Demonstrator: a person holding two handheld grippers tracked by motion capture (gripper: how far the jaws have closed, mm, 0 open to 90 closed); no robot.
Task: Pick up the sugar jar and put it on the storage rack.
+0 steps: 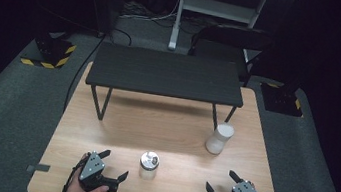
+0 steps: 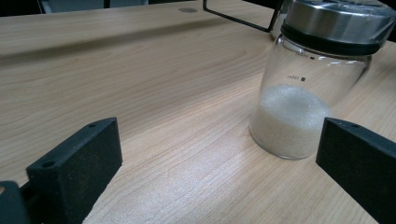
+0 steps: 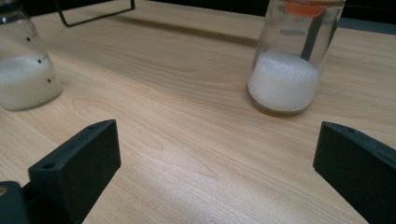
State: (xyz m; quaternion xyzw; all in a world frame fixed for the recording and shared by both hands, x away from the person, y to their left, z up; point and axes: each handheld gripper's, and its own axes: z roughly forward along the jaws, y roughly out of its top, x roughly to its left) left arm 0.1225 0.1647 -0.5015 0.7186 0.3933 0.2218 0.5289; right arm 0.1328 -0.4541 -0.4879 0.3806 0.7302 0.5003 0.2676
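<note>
One wooden counter (image 1: 102,137) carries everything here. At its far half stands one low black bench (image 1: 166,73) on thin metal legs. Two glass jars stand on the counter in front of that bench, each partly filled with white granules. The jar with the metal lid (image 1: 148,165) stands near the front edge, about midway across; in the left gripper view its steel lid and black collar show at the upper right, with the granules filling roughly the lower third. The second jar (image 1: 219,138) stands farther back and to the right, just in front of the bench's right legs; in the right gripper view something orange shows at its top.

Two hand-held grippers rest at the near edge, one in each of the person's hands. The left hand-held gripper (image 1: 113,166) sits just left of the lidded jar, its jaws spread wide with nothing between them; the jar stands ahead of its right jaw, near but apart. The right hand-held gripper (image 1: 222,181) lies well to the right of that jar, jaws likewise spread wide and empty, with the second jar ahead of it and well apart.
</note>
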